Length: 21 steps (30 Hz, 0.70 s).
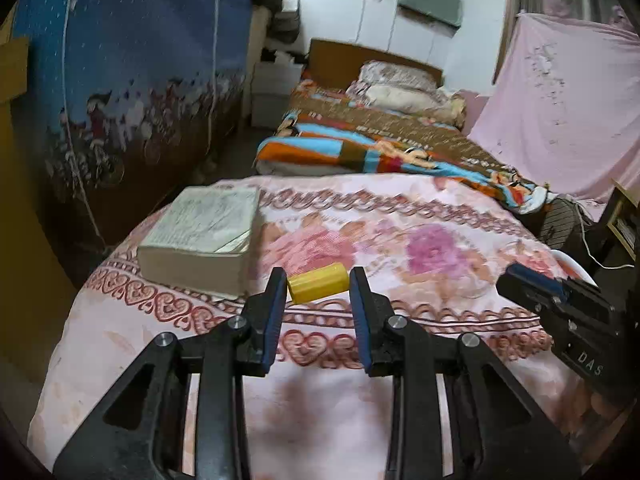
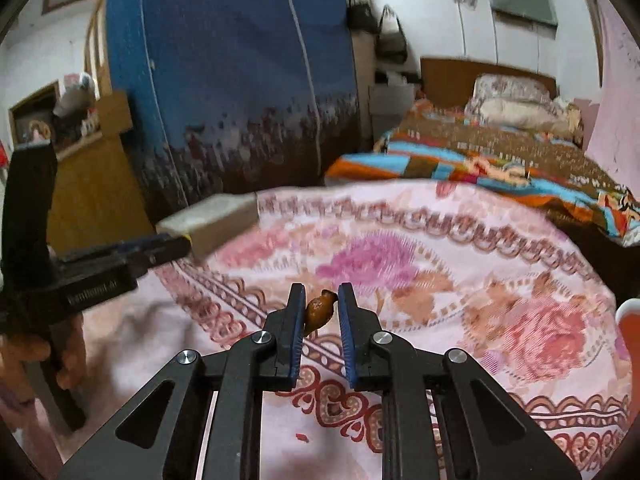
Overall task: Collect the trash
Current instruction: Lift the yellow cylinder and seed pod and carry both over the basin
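Note:
A yellow cylinder-shaped piece of trash (image 1: 318, 282) lies on its side on the pink floral bedspread (image 1: 420, 240). My left gripper (image 1: 319, 282) is open with a fingertip on each side of it, just short of touching. My right gripper (image 2: 321, 300) is closed on a small crumpled brown scrap (image 2: 319, 311), held a little above the bedspread (image 2: 400, 248). The right gripper shows at the right edge of the left wrist view (image 1: 560, 300). The left gripper shows at the left of the right wrist view (image 2: 120, 256).
A thick worn book (image 1: 204, 232) lies on the bedspread left of the yellow piece; it also shows in the right wrist view (image 2: 212, 220). A blue fabric wardrobe (image 1: 132, 80) stands to the left. A bed with a striped blanket (image 1: 380, 140) lies behind. A white rim (image 2: 628, 320) shows at the right.

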Each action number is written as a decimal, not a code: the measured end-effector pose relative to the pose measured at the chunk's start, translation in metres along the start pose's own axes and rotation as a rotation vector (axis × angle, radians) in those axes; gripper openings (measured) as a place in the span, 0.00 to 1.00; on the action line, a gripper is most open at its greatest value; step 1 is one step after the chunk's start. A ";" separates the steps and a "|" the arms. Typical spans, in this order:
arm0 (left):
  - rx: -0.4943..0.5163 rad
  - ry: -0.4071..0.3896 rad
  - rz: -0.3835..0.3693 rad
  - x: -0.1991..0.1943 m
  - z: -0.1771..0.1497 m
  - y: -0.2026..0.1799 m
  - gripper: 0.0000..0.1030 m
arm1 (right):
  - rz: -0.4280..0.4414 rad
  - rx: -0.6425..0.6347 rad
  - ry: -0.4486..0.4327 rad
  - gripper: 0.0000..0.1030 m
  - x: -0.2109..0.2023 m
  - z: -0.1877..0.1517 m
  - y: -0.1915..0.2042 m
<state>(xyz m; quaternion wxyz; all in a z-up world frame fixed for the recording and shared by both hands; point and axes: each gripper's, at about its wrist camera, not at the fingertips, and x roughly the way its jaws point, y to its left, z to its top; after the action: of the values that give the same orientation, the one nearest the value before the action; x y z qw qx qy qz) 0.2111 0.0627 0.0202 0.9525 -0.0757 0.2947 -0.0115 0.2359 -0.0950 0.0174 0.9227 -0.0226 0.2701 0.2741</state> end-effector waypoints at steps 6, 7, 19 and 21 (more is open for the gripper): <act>0.057 -0.103 -0.035 -0.022 -0.001 -0.023 0.16 | -0.006 -0.023 -0.170 0.14 -0.035 0.002 0.006; 0.067 -0.119 -0.044 -0.025 0.000 -0.027 0.16 | -0.004 -0.020 -0.201 0.14 -0.041 0.002 0.005; 0.208 -0.282 -0.142 -0.061 0.004 -0.094 0.16 | -0.104 -0.032 -0.453 0.14 -0.108 -0.001 -0.016; 0.225 -0.304 -0.156 -0.066 0.006 -0.104 0.16 | -0.133 -0.033 -0.478 0.14 -0.117 -0.001 -0.021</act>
<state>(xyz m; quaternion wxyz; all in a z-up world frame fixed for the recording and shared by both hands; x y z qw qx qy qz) 0.1619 -0.0351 0.0776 0.9847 0.0079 0.1375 -0.1065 0.1638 -0.1710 0.0741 0.9759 0.0102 0.0374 0.2146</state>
